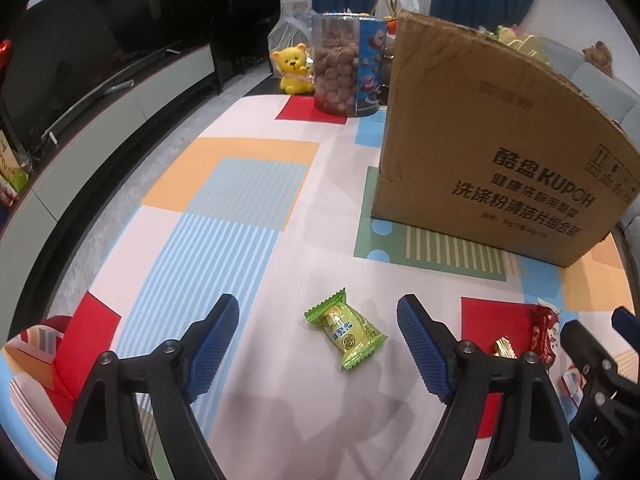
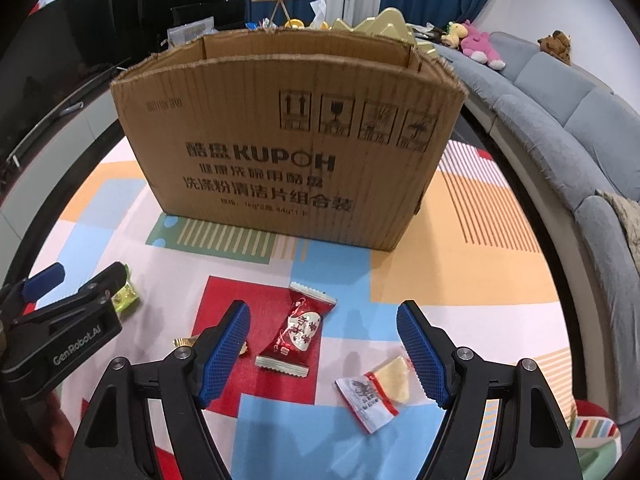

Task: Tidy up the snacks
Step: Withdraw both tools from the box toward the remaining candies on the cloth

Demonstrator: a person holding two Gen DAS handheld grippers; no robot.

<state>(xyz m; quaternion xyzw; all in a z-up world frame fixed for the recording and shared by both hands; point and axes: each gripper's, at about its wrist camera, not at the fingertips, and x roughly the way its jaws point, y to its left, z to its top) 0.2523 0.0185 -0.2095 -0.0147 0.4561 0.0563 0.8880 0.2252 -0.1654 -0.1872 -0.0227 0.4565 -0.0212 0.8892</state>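
Note:
A green snack packet (image 1: 345,330) lies on the patterned tablecloth between the fingers of my open, empty left gripper (image 1: 318,344); it also shows in the right wrist view (image 2: 127,295). A red snack packet (image 2: 294,330) lies between the fingers of my open, empty right gripper (image 2: 323,350), and shows in the left wrist view (image 1: 545,334). A white and yellow packet (image 2: 376,394) lies near the right finger. A small gold wrapped sweet (image 2: 188,342) sits by the left finger. An open cardboard box (image 2: 292,136) stands behind them.
A clear tub of brown snacks (image 1: 344,66) and a yellow bear figure (image 1: 294,68) stand at the table's far end. A grey sofa (image 2: 560,120) runs along the right. A dark TV cabinet (image 1: 100,92) runs along the left.

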